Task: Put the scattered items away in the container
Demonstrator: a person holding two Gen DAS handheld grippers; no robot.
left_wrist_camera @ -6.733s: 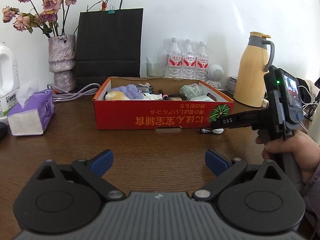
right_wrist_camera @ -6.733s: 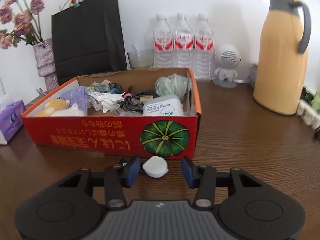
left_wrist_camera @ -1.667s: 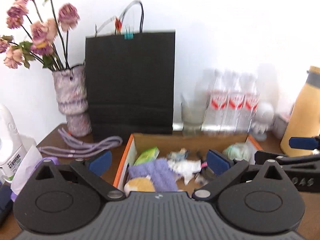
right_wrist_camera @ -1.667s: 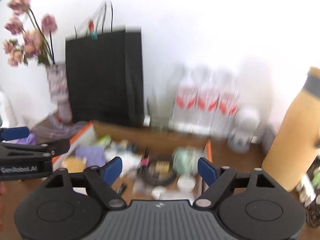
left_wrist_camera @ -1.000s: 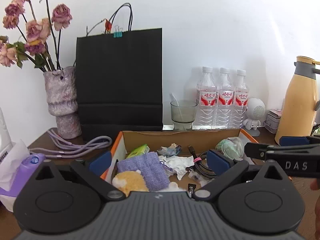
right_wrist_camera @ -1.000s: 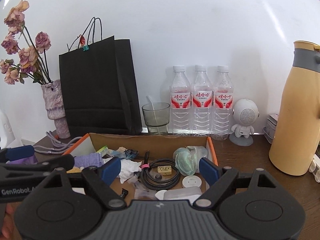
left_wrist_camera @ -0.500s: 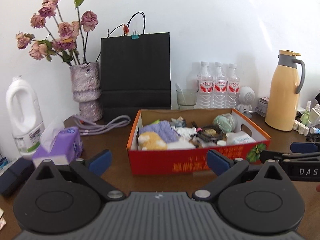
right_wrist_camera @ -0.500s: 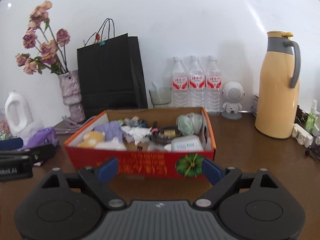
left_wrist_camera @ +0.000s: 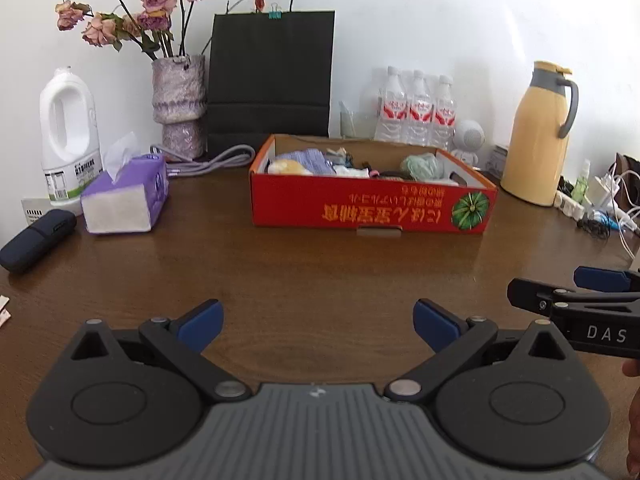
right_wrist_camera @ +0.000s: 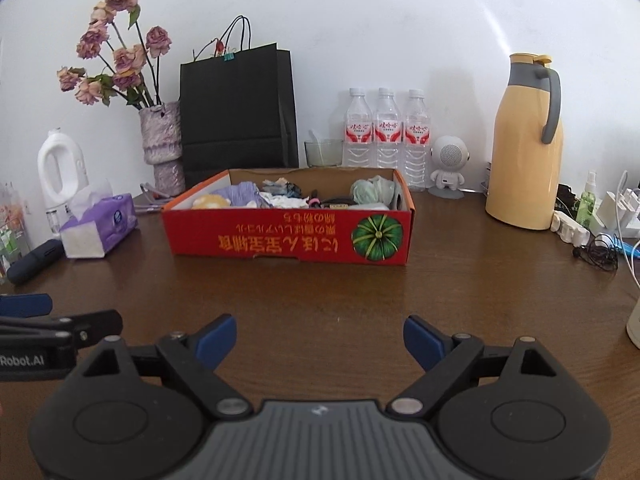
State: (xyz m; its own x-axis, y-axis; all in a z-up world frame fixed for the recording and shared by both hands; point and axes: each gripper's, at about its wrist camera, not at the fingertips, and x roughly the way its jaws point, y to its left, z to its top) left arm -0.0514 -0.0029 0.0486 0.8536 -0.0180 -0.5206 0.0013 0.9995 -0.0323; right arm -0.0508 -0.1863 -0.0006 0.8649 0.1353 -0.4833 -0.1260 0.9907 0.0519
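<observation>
Looks basically done: red cardboard box (right_wrist_camera: pixel 288 236) is full, nothing loose on the surface (right_wrist_camera: pixel 320 292) in front. Both grippers' fingers (left_wrist_camera: pixel 200 320) spread apart, empty.

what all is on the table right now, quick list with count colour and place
cardboard box: 1, red with a green pumpkin print, table centre, filled with small items
paper bag: 1, black, behind the box at the wall
vase of dried roses: 1, mottled purple, left of the bag
water bottles: 3, clear with red labels, back wall
glass: 1, clear greenish, left of the bottles
robot-shaped speaker: 1, white, right of the bottles
thermos jug: 1, yellow with grey handle, right
tissue pack: 1, purple, left
detergent jug: 1, white, far left
pouch: 1, dark navy, left edge
left gripper: open, empty
right gripper: open, empty
</observation>
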